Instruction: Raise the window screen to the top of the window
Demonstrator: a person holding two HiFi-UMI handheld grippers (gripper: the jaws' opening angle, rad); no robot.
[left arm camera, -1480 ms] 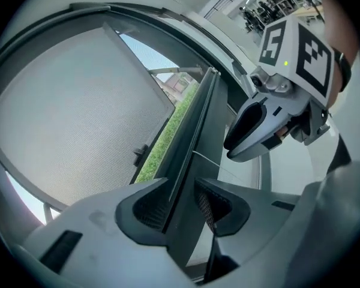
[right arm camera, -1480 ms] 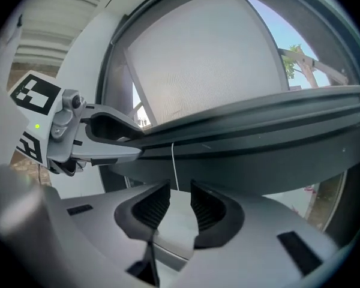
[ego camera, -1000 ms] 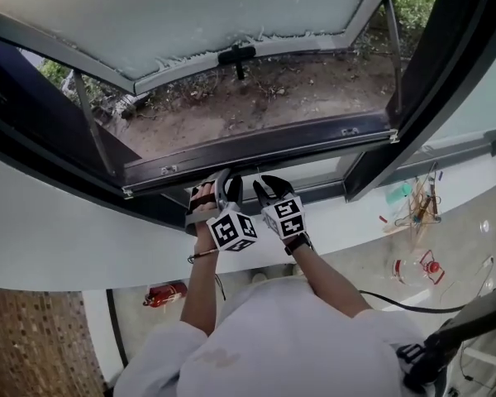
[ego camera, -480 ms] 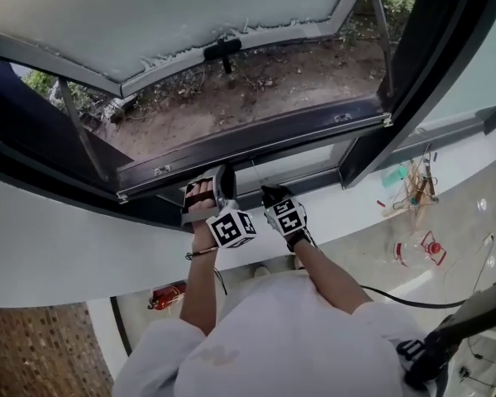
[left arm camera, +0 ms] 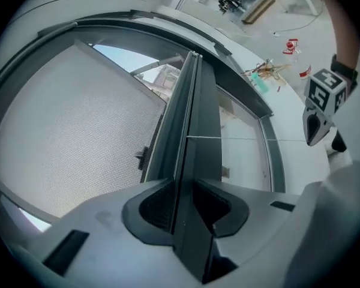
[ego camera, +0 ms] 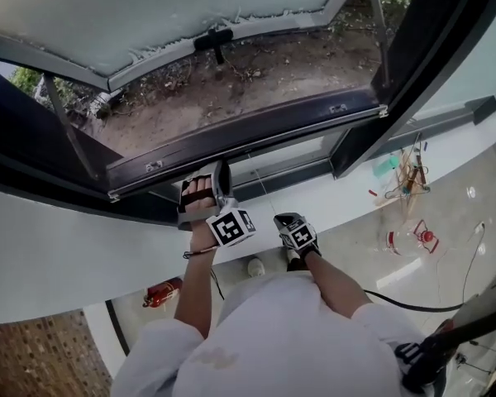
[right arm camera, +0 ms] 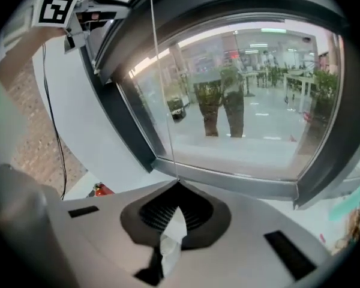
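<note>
The mesh window screen (left arm camera: 72, 125) fills the left of the left gripper view, a small black handle (left arm camera: 141, 156) on its edge. A dark frame rail (ego camera: 231, 143) runs along the window's lower edge. My left gripper (ego camera: 208, 184) (left arm camera: 183, 206) stands at this rail (left arm camera: 189, 155); its jaws are closing, the rail fills the gap and the pads press on it. A thin cord (right arm camera: 162, 101) (ego camera: 263, 190) runs from the window frame down into my right gripper (ego camera: 291, 220) (right arm camera: 177, 212), which is shut on it below the sill. A white scrap shows between its jaws.
The glass sash (ego camera: 190, 7) is swung outward over bare soil (ego camera: 256, 81). A white curved sill (ego camera: 83, 246) lies under the frame. On the floor are a red fire extinguisher (ego camera: 161, 292), a black cable (ego camera: 397, 300), a bottle (ego camera: 409, 240) and small clutter (ego camera: 405, 184).
My right gripper has dropped from beside the rail to below the sill, toward the person. The left gripper has stayed on the rail, rolling slightly.
</note>
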